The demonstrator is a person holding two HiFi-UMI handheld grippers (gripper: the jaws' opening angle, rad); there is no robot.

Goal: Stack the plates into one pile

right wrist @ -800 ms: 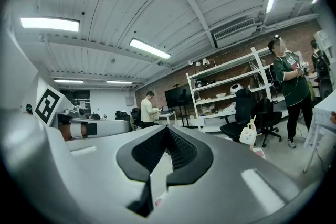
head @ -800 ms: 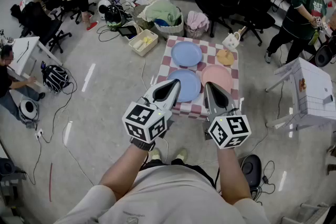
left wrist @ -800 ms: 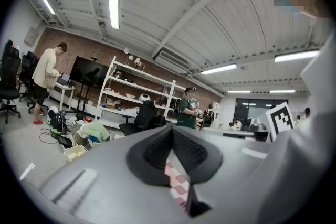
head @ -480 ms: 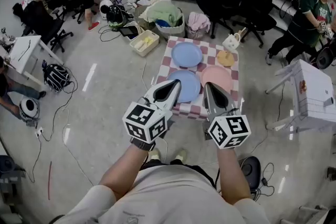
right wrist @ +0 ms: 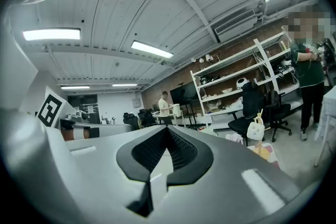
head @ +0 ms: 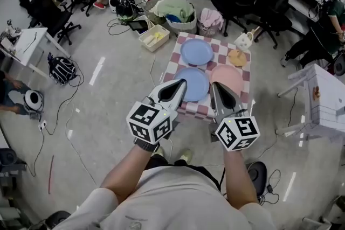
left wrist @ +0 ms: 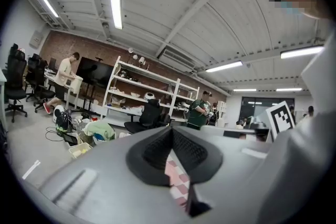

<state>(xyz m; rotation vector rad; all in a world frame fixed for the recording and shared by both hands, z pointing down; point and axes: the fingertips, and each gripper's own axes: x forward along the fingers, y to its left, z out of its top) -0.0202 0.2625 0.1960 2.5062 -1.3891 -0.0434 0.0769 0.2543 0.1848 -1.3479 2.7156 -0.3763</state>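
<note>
Three plates lie apart on a small table with a pink-and-white checked cloth [head: 181,107]: a blue plate [head: 197,51] at the far side, a second blue plate [head: 192,84] near left, and a pink plate [head: 228,78] near right. My left gripper [head: 180,85] is held in the air before the near blue plate, its jaws shut and empty. My right gripper [head: 215,86] hovers before the pink plate, also shut and empty. In the left gripper view the left gripper [left wrist: 170,131] shows only a strip of checked cloth [left wrist: 176,182] below its closed tips. The right gripper [right wrist: 167,129] shows closed tips in its own view.
A small yellow item [head: 235,57] and a white jug-like vessel [head: 243,40] sit at the table's far right. Beyond stand a laundry basket [head: 178,12], a cream bin [head: 154,37], black office chairs [head: 259,0] and cables. A white folding table [head: 322,97] stands right. People stand around the room's edges.
The head view has shifted a little, so the table sits slightly right and lower in frame. Both grippers keep the same shut pose. People in the background have moved.
</note>
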